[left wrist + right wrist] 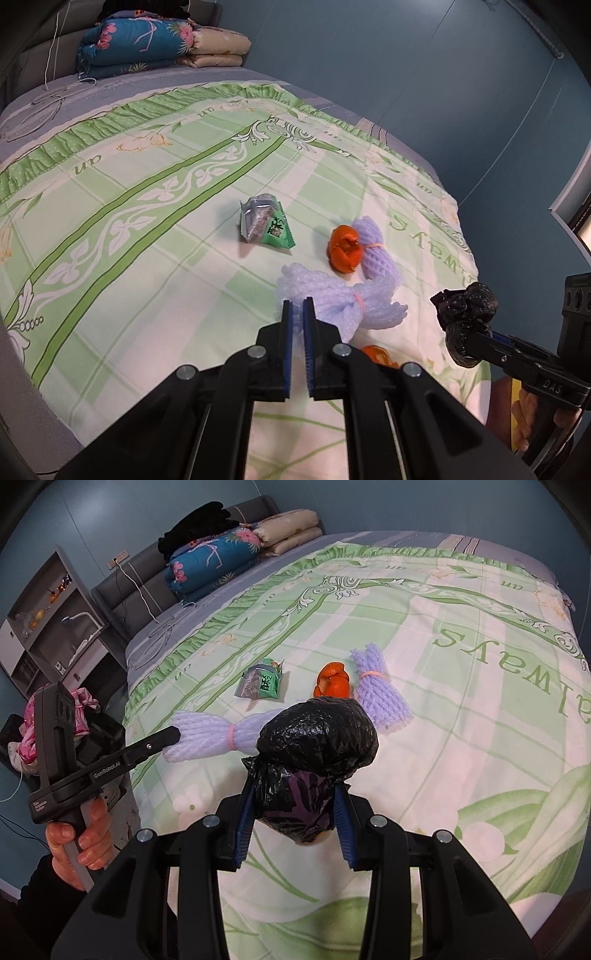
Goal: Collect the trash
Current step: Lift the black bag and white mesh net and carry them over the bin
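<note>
- The black bag [317, 738], bunched and knotted, was clamped at its neck between the pads of our right gripper [295, 819], jaws part-way apart around the gathered plastic; we judged it the collection sack, held up off the bedspread [461, 738] so it could later be opened.
- Our left gripper [297, 310] was closed with nothing between its pads, its tips at the near end of one foam net [332, 299], probably in readiness for a pick.
- In the left wrist view, from that net outward: orange peel [343, 249] and a second foam net [373, 247] lay touching at one o'clock, and the green wrapper [266, 227] lay apart at eleven o'clock.
- A further orange scrap [376, 354] showed at four o'clock, partly hidden by the gripper.
- Folded quilts [221, 557] sat at the headboard, at eleven o'clock in the right wrist view, well apart from the litter.
</note>
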Motion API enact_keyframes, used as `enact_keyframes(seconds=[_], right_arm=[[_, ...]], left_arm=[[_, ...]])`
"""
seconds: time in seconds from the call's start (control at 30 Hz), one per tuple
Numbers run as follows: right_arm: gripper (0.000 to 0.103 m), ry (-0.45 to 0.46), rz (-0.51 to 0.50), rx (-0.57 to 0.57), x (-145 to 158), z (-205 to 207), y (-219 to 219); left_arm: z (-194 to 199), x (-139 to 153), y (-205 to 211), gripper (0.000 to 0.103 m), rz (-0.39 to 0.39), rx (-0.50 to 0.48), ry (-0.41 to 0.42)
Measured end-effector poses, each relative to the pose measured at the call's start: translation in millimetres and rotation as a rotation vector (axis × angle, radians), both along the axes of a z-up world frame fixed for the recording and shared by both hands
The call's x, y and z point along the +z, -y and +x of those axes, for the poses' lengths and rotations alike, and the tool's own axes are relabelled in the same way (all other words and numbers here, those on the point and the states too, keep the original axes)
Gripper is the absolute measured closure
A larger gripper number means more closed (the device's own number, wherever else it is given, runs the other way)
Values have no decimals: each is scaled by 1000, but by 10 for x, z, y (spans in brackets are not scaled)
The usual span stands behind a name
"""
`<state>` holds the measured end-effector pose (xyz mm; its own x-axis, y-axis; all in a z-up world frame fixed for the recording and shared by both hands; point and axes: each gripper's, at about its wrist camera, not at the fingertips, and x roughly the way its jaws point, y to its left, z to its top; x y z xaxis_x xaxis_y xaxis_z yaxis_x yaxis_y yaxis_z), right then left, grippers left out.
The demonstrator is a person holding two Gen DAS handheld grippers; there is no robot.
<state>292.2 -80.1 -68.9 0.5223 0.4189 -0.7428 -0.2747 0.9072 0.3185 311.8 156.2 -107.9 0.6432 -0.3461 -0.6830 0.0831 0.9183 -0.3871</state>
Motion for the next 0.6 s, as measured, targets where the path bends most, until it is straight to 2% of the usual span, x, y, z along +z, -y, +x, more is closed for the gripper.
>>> enact_keyframes(seconds=[0.4, 0.6], right_arm=[[66, 89, 23, -15, 428, -569, 280], [66, 115, 69, -26, 600, -847, 468]], left_arm=[[-412, 265, 148, 98, 3, -20, 49], [-573, 408, 295, 98, 6, -34, 69]])
